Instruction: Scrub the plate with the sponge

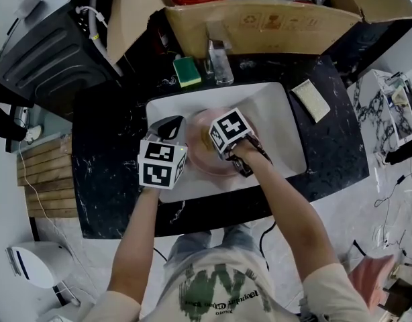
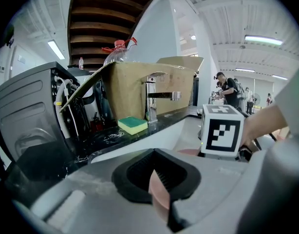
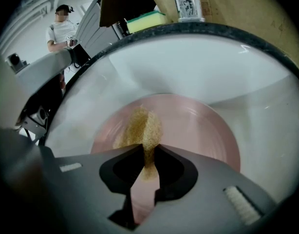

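Head view, plate (image 1: pixel 200 123) mostly under right tongs (image 1: pixel 217 138)

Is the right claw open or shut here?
Shut: the right claw has its jaws pinching the flat tan sponge over the round pink plate.

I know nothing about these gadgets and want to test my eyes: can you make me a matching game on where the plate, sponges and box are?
1 pink plate
2 green-topped sponge
3 tan sponge
4 cardboard box

A behind the faucet
B in the white sink, rim clamped by the left gripper
C on the dark counter beside the faucet
D pinched in the right gripper, over the plate

Pairs: 1-B, 2-C, 3-D, 4-A
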`<state>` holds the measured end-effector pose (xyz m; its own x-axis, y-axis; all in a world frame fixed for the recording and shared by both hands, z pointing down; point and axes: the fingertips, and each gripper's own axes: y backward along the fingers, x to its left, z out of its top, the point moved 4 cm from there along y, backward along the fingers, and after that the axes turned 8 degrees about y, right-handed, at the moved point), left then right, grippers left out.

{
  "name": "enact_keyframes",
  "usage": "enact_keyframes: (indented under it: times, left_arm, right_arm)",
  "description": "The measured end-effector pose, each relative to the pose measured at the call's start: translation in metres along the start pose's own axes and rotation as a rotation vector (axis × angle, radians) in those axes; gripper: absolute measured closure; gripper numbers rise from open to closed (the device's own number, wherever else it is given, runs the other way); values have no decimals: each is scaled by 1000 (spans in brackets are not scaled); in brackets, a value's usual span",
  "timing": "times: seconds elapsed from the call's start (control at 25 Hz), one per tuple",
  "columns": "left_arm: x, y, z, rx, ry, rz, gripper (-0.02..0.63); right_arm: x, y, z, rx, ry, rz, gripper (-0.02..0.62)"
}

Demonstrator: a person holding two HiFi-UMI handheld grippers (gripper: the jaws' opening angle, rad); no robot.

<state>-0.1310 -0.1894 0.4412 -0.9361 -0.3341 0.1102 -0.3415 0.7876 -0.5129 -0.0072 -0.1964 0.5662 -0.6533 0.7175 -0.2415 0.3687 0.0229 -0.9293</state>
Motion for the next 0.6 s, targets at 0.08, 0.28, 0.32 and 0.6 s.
enact_keyframes:
  times: [0.08, 0.28, 0.32, 0.6]
  left_arm:
    - [-1, 0, 0, -1, 4, 9, 601]
    - [-2, 2, 0, -2, 18, 39, 601]
    - [-1, 3, 0, -3, 21, 46, 601]
    - [-2, 7, -2, -3, 39, 86, 601]
  right_arm:
    - [-1, 0, -1, 1, 10, 2, 529]
    - [-6, 2, -3, 4, 23, 4, 529]
    - [-6, 2, -4, 4, 23, 5, 529]
    - [-16, 6, -9, 19, 50, 9, 529]
